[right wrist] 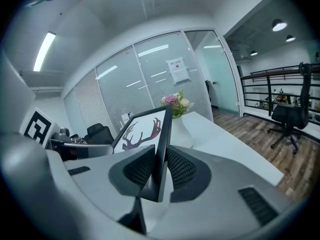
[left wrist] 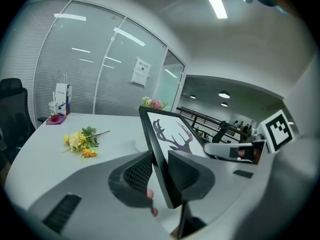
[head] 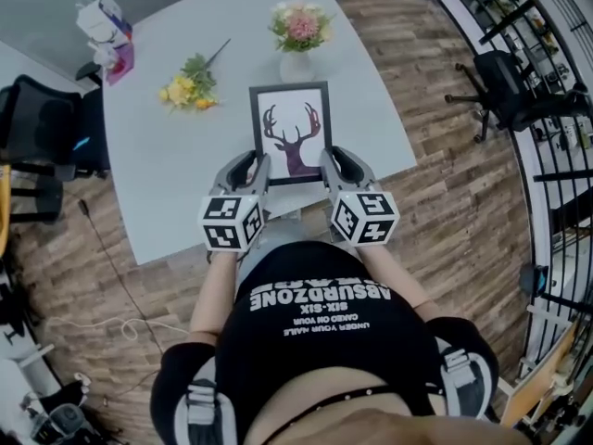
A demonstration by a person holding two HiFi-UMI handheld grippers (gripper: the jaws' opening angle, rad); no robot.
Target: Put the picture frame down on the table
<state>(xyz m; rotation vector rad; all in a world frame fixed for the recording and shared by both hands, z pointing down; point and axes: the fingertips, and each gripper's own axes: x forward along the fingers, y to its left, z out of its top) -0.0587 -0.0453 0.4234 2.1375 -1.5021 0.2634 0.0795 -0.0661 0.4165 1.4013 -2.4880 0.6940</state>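
Note:
A black picture frame (head: 292, 132) with a dark deer-head print is held above the near part of the grey table (head: 167, 170). My left gripper (head: 257, 172) is shut on the frame's lower left edge (left wrist: 162, 171). My right gripper (head: 326, 166) is shut on its lower right edge (right wrist: 161, 161). The frame tilts up away from me, its print facing upward, and its far edge reaches toward the vase. In each gripper view the opposite gripper shows across the frame.
A white vase of pink and cream flowers (head: 300, 35) stands just beyond the frame. A loose yellow flower bunch (head: 190, 85) lies to the left. A paper bag and a cup on a pink tray (head: 109, 35) sit at the far left corner. Office chairs (head: 508, 86) flank the table.

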